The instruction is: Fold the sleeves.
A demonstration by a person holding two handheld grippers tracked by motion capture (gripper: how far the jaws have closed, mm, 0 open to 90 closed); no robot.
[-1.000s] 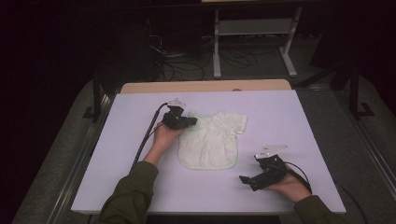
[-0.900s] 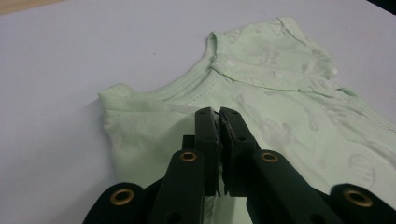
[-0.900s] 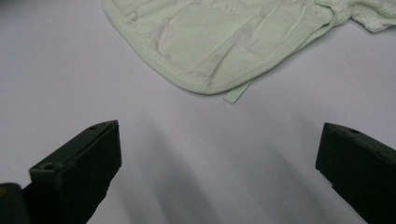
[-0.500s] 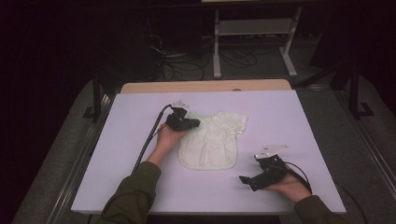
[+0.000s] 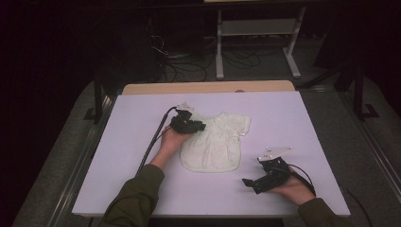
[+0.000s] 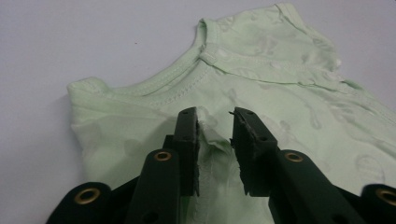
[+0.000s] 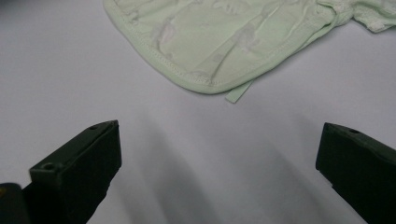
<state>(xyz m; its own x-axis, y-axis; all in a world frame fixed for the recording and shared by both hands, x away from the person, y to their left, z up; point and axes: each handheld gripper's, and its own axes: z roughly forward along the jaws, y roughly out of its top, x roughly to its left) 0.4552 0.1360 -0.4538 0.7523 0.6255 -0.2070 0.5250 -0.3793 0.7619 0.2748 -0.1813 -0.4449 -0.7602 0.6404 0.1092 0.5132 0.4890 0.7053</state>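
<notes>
One pale green baby shirt [image 5: 215, 142] is lying flat near the centre of the high view, on the white table cover [image 5: 142, 118], neck opening toward the upper left of the frame and curved hem toward the bottom.

Two hand-held grippers are working at the table. The left gripper [image 5: 189, 126] is sitting at the shirt's upper-left edge in the high view, just beside the neckline. In the left gripper view, the left gripper [image 6: 215, 140] is showing its two black jaws standing a narrow gap apart; they have just been opening. A raised fold of the shirt [image 6: 261, 93] is lying between them, touching the inner face of the left-hand jaw, but the pads are not pressing it together. This view is also showing the ribbed neckline and faint printed pattern, which the high view does not resolve.

The right gripper [image 5: 257, 182] is resting on the cover at the lower right of the high view, apart from the shirt. In the right gripper view, the right gripper [image 7: 217, 158] is standing wide open and holding nothing, with the hem of the shirt [image 7: 210, 46] and one small tab at the top of the frame.
</notes>
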